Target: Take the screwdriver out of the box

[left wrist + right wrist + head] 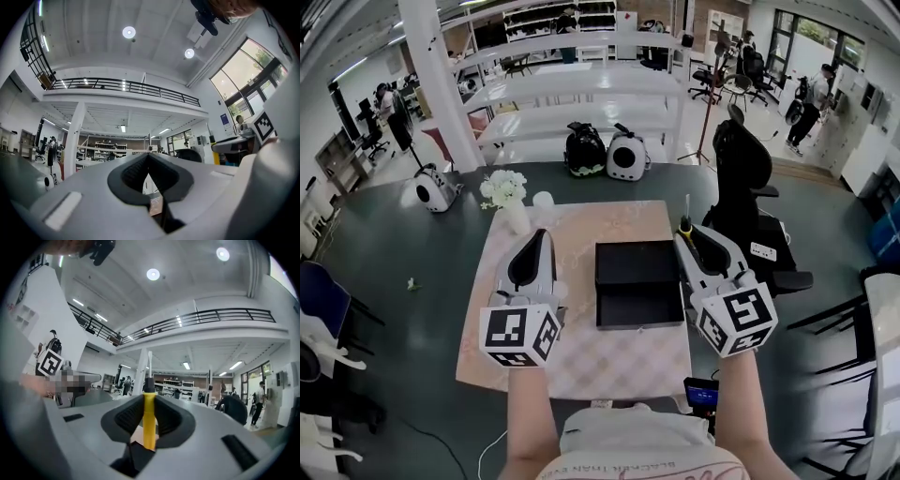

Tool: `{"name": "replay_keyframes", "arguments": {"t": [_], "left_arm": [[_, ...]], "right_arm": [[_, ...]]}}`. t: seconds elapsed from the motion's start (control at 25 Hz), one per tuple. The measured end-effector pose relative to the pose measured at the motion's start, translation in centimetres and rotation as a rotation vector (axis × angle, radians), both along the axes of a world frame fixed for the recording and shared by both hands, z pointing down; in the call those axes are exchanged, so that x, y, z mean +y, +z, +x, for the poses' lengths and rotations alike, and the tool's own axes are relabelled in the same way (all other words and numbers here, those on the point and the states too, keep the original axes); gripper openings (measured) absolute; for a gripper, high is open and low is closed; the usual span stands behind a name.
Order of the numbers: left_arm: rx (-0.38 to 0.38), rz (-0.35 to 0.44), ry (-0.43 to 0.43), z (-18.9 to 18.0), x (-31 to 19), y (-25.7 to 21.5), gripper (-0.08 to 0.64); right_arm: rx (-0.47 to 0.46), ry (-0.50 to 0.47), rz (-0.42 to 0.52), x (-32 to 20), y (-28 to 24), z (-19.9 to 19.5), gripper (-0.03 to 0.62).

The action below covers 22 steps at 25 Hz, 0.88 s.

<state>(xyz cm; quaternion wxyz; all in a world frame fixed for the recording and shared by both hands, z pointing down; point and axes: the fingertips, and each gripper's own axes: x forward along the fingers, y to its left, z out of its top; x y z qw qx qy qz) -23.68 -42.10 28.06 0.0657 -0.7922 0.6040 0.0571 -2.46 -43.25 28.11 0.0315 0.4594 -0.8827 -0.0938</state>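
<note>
A black box (639, 281) lies on a pale checked mat (581, 361) in the head view. To the right of the box, level with its far edge, my right gripper (687, 244) is shut on a screwdriver (685, 223). The tool stands upright, yellow handle between the pads and metal tip pointing up. In the right gripper view the screwdriver (149, 423) stands clamped in the right gripper (149, 404), well above the table. My left gripper (535, 240) hovers left of the box with its fingers together. The left gripper (149, 161) holds nothing.
A vase of white flowers (504, 192) and a white cup (543, 200) stand at the mat's far left corner. Two helmet-like packs (585, 150) (627, 157) sit at the back of the dark table. A black office chair (741, 178) stands to the right.
</note>
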Motion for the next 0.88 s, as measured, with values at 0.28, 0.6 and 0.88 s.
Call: {"name": "replay_keyframes", "arguments": {"t": [0.28, 0.6, 0.88], "left_arm": [[-0.008, 0.027, -0.029, 1.8, 1.3, -1.5, 0.009], [-0.026, 0.039, -0.065, 4.6, 3.7, -1.9, 0.009], [-0.052, 0.059, -0.076, 5.7, 4.3, -3.4, 0.009]], "right_arm": [[0.021, -0.035, 0.036, 1.3, -1.6, 1.4, 0.077], [0.001, -0.056, 0.033, 2.9, -1.8, 4.4, 0.077], [-0.021, -0.072, 0.042, 3.5, -3.1, 5.2, 0.077]]}}
